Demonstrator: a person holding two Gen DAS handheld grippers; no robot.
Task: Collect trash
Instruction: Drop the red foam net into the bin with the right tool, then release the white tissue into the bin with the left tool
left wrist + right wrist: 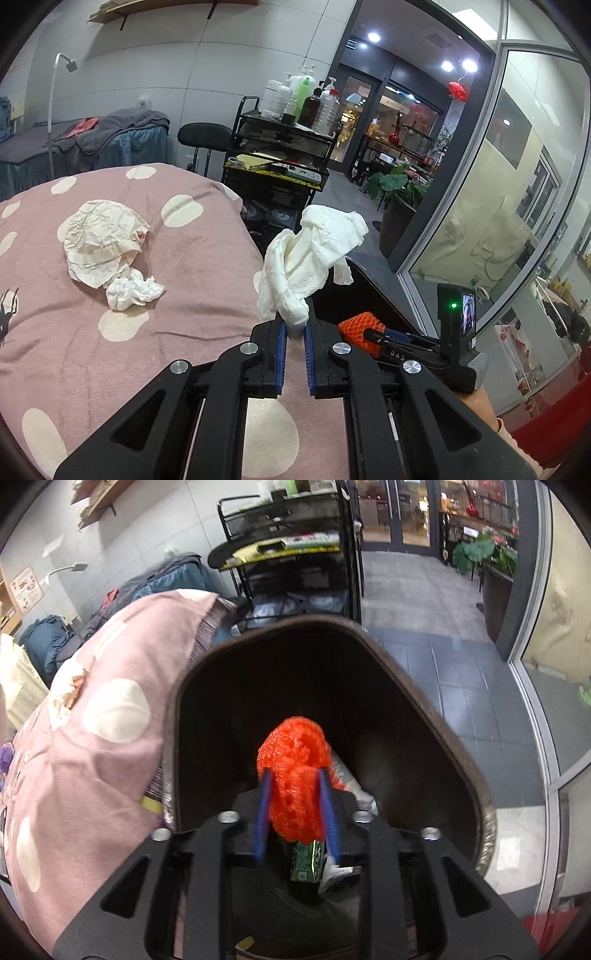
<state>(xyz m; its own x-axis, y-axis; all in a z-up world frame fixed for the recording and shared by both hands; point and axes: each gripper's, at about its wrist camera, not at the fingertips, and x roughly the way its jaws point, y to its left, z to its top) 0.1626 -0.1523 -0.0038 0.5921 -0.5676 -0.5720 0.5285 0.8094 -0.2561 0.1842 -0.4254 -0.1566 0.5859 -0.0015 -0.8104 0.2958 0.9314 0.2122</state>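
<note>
Two grippers each hold a piece of trash beside the dark bin (424, 716), which stands against the edge of the pink spotted bed (155, 332). The left gripper (294, 332) is nearly closed, its blue pads pinching the lower end of a white crumpled tissue (306, 258), which stands up above the fingertips at the bed's edge, just over the bin's near rim. The right gripper (295, 797) is clamped around an orange foam net (295, 771), held over the bin's open mouth; the net bulges out past both blue fingers. Below it, inside the bin, lie a green packet (306, 860) and some pale wrappers (347, 775).

Away from the bin, on the bedcover, a crumpled paper bag (103, 240) touches a small tissue wad (133, 291); both are well apart from the left gripper. Beyond the bin a black cart (280, 158) stands close to the bed's far corner, and bare tiled floor (424, 602) opens to the bin's far side toward a glass wall (498, 206).
</note>
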